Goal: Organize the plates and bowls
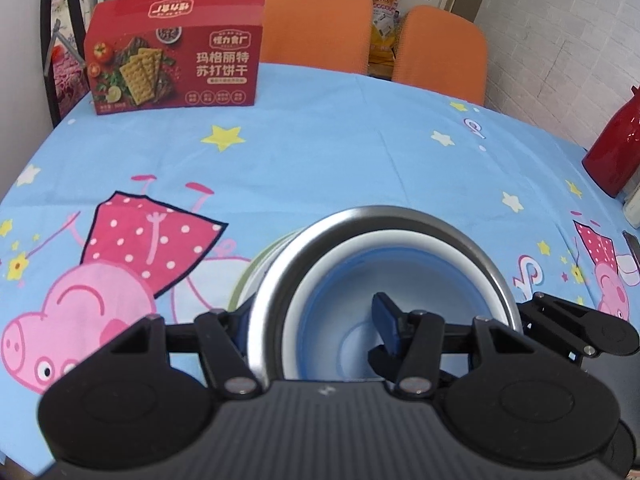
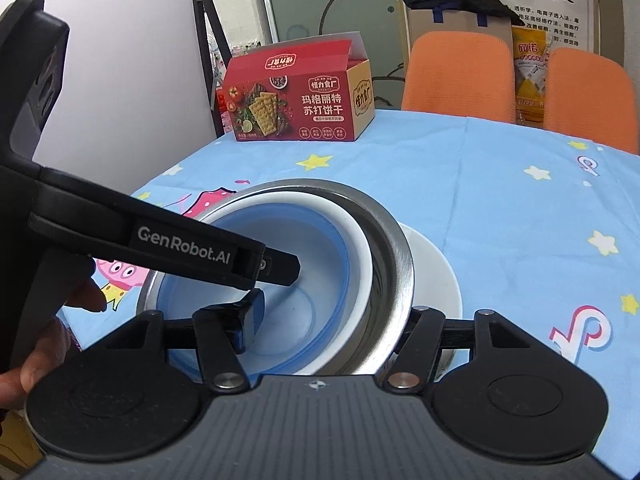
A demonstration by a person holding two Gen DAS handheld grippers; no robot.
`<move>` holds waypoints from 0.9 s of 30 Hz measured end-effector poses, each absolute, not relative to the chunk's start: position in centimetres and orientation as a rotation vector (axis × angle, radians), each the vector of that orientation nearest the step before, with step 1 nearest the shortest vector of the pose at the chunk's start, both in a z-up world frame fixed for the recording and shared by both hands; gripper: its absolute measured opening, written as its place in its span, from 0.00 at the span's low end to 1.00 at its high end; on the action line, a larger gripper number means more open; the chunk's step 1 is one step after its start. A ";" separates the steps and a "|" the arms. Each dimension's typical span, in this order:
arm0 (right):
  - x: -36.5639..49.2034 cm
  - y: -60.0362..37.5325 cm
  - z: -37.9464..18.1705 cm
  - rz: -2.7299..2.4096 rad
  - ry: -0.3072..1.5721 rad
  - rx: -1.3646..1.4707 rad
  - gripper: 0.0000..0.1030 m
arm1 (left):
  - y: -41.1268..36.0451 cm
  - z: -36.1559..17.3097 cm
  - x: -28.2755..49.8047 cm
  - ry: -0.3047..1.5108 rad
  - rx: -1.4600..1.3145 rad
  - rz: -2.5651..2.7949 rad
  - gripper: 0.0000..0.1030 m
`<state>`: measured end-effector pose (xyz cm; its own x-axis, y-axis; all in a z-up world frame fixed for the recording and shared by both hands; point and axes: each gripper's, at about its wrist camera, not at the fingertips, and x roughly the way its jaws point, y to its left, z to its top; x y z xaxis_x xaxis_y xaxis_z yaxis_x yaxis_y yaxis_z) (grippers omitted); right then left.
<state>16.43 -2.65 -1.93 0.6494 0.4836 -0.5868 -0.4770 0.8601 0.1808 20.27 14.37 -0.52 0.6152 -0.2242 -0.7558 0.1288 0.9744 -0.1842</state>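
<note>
While the round steel bowl [image 2: 394, 264], nesting a blue-and-white bowl [image 2: 320, 240], sat on a white plate [image 2: 444, 276] on the blue cartoon tablecloth [image 1: 320, 152], the left gripper [image 1: 312, 320] and right gripper [image 2: 332, 320] each straddled and clamped its rim.

Left gripper [image 1: 316, 332]: I see black linkage arms, silver pivot pins, ribbed grey housing, dark blue pads.
Right gripper [image 2: 332, 332]: same black-grey build.
Marking: white "GenRobot.AI" lettering.
Hand [image 2: 44, 344]: bare skin.
</note>
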 end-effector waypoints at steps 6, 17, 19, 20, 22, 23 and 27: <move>16.5 -3.5 -2.0 0.534 0.671 0.021 1.00 | 13.8 -0.9 21.1 0.893 -0.114 -0.228 0.62; 15.2 -7.9 0.7 0.399 0.527 0.094 1.00 | 13.6 5.1 17.7 0.628 -0.079 -0.104 0.73; 15.0 -9.0 0.8 0.376 0.519 0.105 1.00 | 12.8 5.5 16.9 0.615 -0.082 -0.118 0.74; 14.8 -9.5 0.9 0.368 0.515 0.115 1.00 | 12.4 5.6 16.4 0.610 -0.085 -0.125 0.74; 14.3 -10.5 1.0 0.353 0.507 0.132 1.00 | 11.5 5.7 15.3 0.599 -0.091 -0.135 0.75; 13.9 -10.9 1.1 0.345 0.499 0.135 1.00 | 11.0 5.7 14.8 0.594 -0.094 -0.140 0.76; 12.3 -12.3 1.3 0.307 0.463 0.132 1.00 | 9.3 5.6 12.5 0.579 -0.110 -0.147 0.84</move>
<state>12.25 -12.35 1.30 0.8497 0.3202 -0.4189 -0.2606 0.9457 0.1941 12.49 9.27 5.59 0.8269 -0.1685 -0.5366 0.1069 0.9838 -0.1441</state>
